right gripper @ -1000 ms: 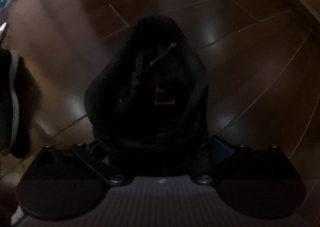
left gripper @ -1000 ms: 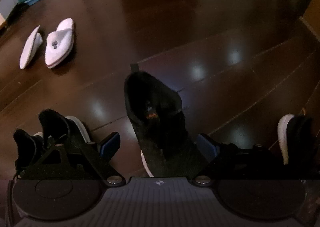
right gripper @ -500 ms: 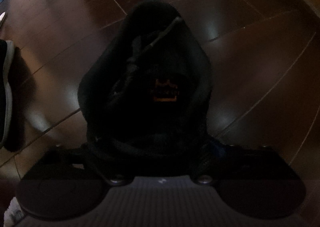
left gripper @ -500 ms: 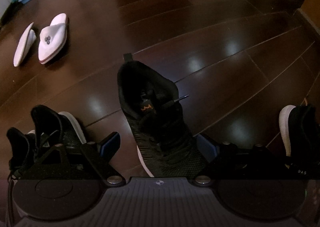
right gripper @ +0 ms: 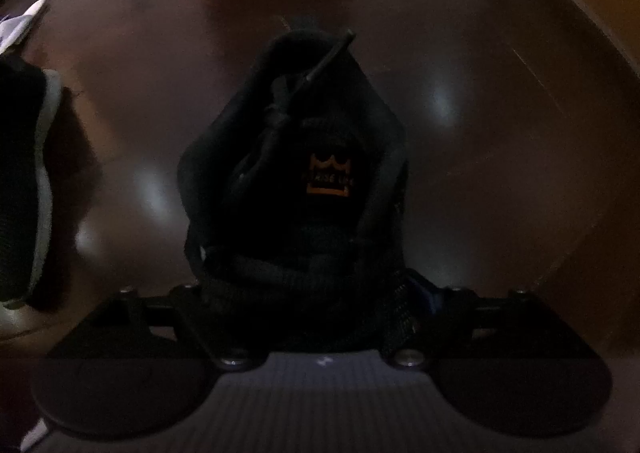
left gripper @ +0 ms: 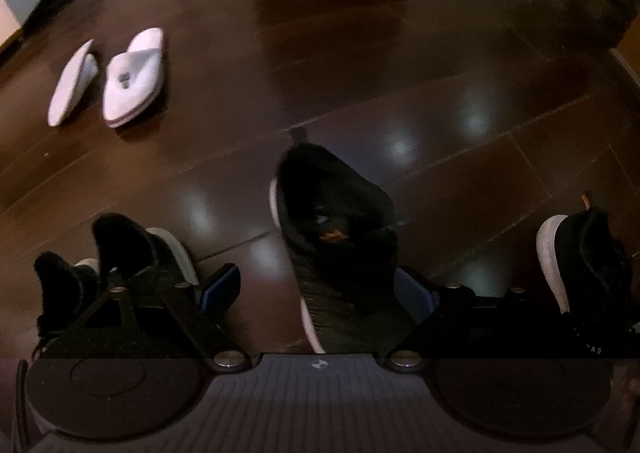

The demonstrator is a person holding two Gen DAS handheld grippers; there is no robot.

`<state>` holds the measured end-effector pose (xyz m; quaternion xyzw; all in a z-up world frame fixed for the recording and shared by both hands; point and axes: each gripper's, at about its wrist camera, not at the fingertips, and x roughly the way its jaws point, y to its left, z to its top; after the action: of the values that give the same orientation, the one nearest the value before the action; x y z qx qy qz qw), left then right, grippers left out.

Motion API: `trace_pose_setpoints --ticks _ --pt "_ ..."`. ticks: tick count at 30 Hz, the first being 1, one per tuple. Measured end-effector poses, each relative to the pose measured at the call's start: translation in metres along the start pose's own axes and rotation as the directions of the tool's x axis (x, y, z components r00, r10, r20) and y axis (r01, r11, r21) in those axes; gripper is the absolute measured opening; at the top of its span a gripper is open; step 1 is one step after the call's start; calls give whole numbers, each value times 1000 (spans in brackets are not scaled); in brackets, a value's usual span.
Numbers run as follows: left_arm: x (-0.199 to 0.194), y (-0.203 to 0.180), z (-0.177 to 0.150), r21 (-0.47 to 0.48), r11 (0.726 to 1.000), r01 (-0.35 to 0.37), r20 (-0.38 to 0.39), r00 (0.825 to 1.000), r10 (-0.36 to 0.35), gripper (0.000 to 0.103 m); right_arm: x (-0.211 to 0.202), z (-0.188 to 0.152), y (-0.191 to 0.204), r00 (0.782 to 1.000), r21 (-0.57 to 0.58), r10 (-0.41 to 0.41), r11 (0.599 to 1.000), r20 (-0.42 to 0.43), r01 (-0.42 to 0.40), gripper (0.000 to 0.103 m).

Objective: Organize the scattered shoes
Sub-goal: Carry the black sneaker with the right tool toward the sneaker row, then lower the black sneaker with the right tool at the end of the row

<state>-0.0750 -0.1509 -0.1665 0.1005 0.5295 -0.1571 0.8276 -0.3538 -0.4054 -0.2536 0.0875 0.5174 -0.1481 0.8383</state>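
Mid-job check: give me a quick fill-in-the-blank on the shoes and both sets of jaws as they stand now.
1. The right gripper is shut on a ___ sneaker.
2. The logo on that sneaker's tongue is ___.
3. The pair of slippers on the floor is ___.
4. The left gripper has its jaws ___.

Missing words: black; orange; white; open

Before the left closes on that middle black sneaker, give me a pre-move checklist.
1. Left gripper open: ok.
2. Middle sneaker centred between the fingers: not ok, it sits toward the right one.
3. Right gripper shut on crown-logo sneaker: ok.
4. Black pair clear of the left gripper: cannot tell, they overlap in view.
5. White slippers out of the way: ok.
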Motion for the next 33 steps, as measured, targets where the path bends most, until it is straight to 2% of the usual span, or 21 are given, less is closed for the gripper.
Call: trace_pose_setpoints --ticks 14,20,22,24,28,31,33 --pt "-5 53 12 -105 994 -33 12 999 34 88 3 43 69 997 -111 68 992 38 -64 83" --pt "-4 70 17 -139 990 -37 8 999 38 88 9 43 97 994 -169 103 981 48 -93 83" --pt "-4 75 19 -148 988 -35 9 999 37 88 10 50 95 992 -195 113 975 50 -101 83" --pt "-5 77 21 -152 988 -34 11 999 37 88 37 63 87 991 -213 122 971 51 -109 83" --pt "-5 82 24 -153 988 -36 16 999 38 88 47 83 101 989 -247 139 961 52 -122 83" --pt "-3 84 26 -148 989 -19 14 1000 22 88 43 82 101 989 -257 144 958 45 -128 83" --pt "-3 85 26 -143 989 -26 18 999 29 88 35 76 83 988 -263 148 956 42 -132 83"
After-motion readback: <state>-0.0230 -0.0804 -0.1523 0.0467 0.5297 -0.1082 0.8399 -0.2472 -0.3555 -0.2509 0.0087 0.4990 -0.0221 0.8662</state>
